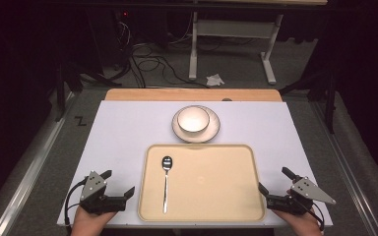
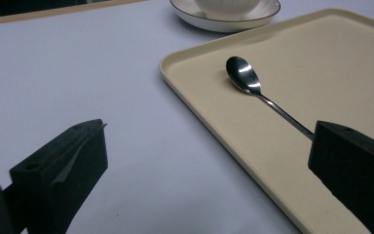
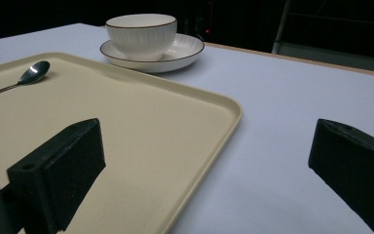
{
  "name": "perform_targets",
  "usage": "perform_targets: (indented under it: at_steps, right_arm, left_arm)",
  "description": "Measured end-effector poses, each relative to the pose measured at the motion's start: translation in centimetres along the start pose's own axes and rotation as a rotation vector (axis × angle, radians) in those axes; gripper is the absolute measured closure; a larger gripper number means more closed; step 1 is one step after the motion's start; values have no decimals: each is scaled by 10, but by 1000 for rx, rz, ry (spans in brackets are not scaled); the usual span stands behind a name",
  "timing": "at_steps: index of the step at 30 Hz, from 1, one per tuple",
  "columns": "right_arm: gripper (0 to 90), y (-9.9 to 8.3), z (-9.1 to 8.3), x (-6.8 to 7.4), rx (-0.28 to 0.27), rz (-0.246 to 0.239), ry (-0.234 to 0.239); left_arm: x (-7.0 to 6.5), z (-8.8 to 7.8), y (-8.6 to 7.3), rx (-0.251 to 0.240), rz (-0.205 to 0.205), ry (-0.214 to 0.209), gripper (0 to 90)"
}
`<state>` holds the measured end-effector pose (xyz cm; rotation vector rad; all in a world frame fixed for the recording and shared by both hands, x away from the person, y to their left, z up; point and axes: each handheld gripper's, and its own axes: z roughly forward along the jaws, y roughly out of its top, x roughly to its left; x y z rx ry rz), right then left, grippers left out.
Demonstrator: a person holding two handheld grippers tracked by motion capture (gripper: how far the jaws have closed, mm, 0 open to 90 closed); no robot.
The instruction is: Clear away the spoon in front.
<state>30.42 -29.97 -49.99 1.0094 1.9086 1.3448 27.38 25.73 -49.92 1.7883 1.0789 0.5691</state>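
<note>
- High view: the spoon [image 1: 166, 183] lies in the left part of the tray [image 1: 248, 206], handle running toward the person and bowl end pointing away, toward the bowl [image 1: 193, 120] on its saucer [image 1: 215, 129] beyond the tray's far rim. The left gripper [image 1: 119, 187] sits on the counter [image 1: 123, 128] just off the tray's left near corner, with the spoon's handle end a short way to its right. The right gripper [image 1: 271, 183] sits at the tray's right near corner, well apart from the spoon. So the left hand is plainly the nearer one. Both sets of jaws stand wide apart with nothing between them.
- Left gripper view: the jaws stand wide apart and empty, the left one over bare counter, the right one over the tray's rim. The spoon [image 2: 258, 90] runs slantwise from its bowl end farther up the tray down toward the right jaw, where the handle passes behind it; whether jaw and handle touch I cannot tell. A grasp would, I judge, need the gripper shifted right over the tray and turned across the handle.
- Right gripper view: the jaws are spread wide and hold nothing, the left one over the tray [image 3: 195, 97], the right one over the counter. The spoon [image 3: 27, 77] lies far off at the tray's far left side, and the bowl [image 3: 142, 35] stands beyond the tray.
</note>
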Motion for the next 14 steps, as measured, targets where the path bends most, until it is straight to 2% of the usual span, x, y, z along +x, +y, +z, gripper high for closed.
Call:
perform_targets:
  at_steps: [14]
  right_arm:
    - [6, 1, 0, 1, -6, -12, 13]
  left_arm:
    - [2, 0, -2, 7, -22, 0, 15]
